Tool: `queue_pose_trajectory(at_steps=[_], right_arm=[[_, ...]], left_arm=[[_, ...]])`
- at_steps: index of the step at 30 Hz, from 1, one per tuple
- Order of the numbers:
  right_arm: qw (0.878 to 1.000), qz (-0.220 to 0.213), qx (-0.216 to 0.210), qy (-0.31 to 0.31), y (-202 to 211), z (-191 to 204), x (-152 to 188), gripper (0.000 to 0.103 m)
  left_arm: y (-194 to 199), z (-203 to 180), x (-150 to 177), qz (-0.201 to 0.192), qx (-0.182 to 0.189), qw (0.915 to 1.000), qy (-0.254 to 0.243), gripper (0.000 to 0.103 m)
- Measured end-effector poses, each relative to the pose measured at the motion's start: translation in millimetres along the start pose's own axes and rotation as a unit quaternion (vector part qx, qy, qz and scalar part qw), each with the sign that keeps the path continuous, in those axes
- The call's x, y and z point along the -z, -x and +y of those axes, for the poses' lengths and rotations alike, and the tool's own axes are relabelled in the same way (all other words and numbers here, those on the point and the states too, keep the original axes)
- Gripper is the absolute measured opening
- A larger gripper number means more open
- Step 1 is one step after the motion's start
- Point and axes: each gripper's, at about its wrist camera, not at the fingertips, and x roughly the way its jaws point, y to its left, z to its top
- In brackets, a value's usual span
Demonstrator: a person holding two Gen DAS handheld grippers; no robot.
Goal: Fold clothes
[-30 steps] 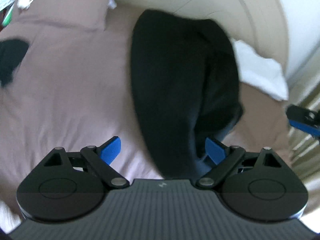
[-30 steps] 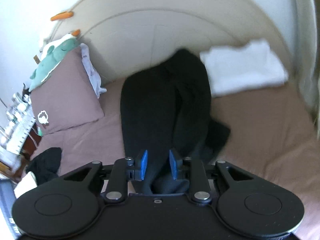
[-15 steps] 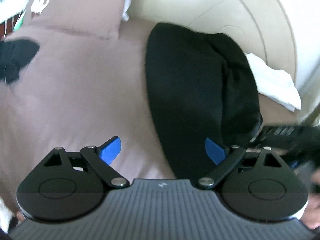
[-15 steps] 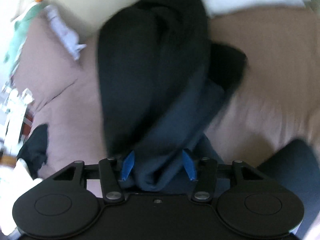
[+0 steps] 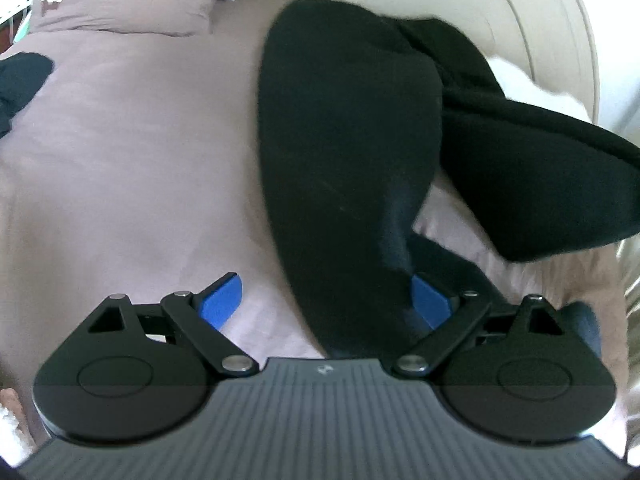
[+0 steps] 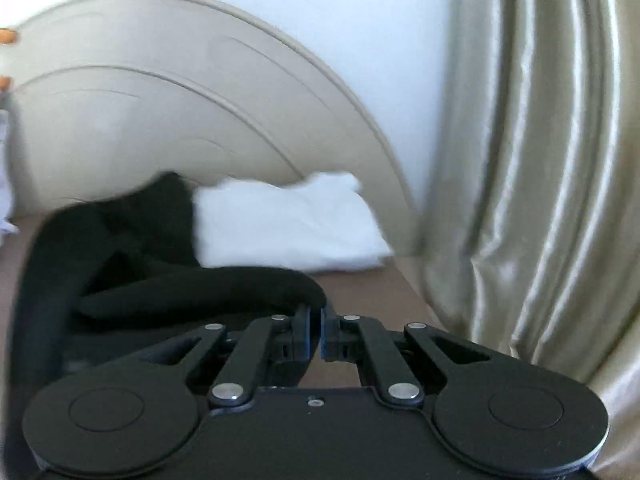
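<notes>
Black trousers [image 5: 344, 152] lie along the bed [image 5: 120, 168], one leg drawn off to the right. Your right gripper [image 6: 315, 334] has its fingers pressed together, seemingly pinching that leg's hem, though blur hides the contact. Your left gripper [image 5: 326, 300] hangs spread over the near end. You're mid-straightening; next, close left and pull flat.

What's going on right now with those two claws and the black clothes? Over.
Left gripper open over the black garment. Right gripper shut on a fold of it. White cloth lies beside it, not blocking.
</notes>
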Motion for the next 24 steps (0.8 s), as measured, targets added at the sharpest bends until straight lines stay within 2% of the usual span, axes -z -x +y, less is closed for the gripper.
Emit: queue_pose_trajectory(at_steps=[4, 8, 13, 17, 22, 24], right_arm=[[0.998, 0.051, -0.006, -0.028, -13, -17, 12, 0.005], [0.997, 0.064, -0.007, -0.045, -19, -14, 13, 0.005], [0.99, 0.106, -0.029, -0.09, -23, -15, 29, 0.006], [0.989, 0.118, -0.04, -0.085, -26, -17, 35, 0.007], [0.982, 0.134, -0.077, -0.109, -39, -29, 43, 0.009], [0.981, 0.136, -0.092, -0.108, -42, -30, 46, 0.009]], left_arm=[[-13, -16, 10, 0.006, -0.019, 0.9996, -0.022, 0.092], [-21, -27, 11, 0.018, -0.031, 0.9992, -0.019, 0.092], [-17, -41, 13, 0.014, -0.052, 0.9981, -0.031, 0.092], [-20, -49, 18, 0.02, -0.052, 0.9978, -0.035, 0.092], [-42, -60, 20, 0.049, -0.05, 0.9972, -0.028, 0.092], [-52, -58, 19, 0.047, -0.059, 0.9969, -0.02, 0.097]])
